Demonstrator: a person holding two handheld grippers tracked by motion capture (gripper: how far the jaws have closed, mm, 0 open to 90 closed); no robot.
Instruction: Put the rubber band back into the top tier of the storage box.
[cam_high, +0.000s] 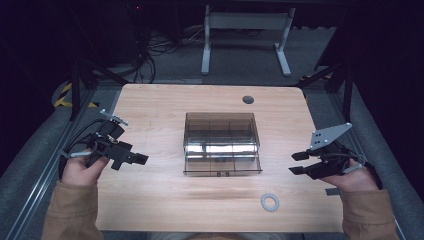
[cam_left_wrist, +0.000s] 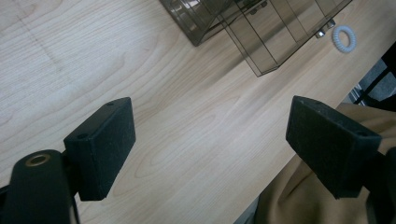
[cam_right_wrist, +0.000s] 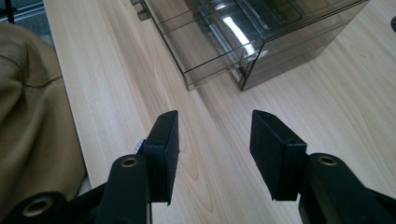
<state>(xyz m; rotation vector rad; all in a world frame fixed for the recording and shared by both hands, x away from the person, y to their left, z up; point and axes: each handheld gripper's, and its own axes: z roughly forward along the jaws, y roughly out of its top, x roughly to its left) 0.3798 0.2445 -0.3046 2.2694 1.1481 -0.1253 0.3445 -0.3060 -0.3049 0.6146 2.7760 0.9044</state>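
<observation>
I am holding my right gripper (cam_high: 296, 163) spread and empty at the right of the frame, my left gripper (cam_high: 134, 159) likewise at the left. The drawer box (cam_high: 221, 143) sits mid-bench, drawer ajar; the hair tie (cam_high: 270, 202) lies lower right. Next I judge I must reach for the tie.
</observation>
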